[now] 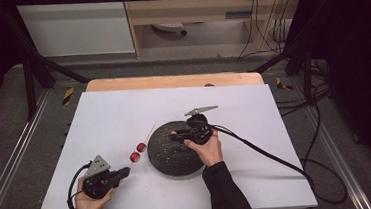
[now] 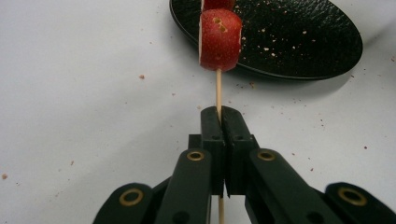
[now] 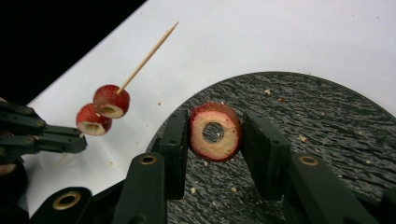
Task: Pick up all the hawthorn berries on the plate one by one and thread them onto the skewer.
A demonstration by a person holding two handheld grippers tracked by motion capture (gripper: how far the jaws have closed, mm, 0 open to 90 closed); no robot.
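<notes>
Over the black plate (image 1: 175,158), the right hand-held gripper (image 3: 215,135) clamps a cored fruit ring (image 3: 215,132); the left hand-held gripper (image 2: 219,116) pinches the skewer (image 2: 218,91). Next, I'd judge: align hole with tip.

Laboratory recording bay: black frame rails (image 1: 29,51) around white-topped table (image 1: 109,120), loose cables (image 1: 268,28), hazard tape (image 1: 67,95) on floor.
</notes>
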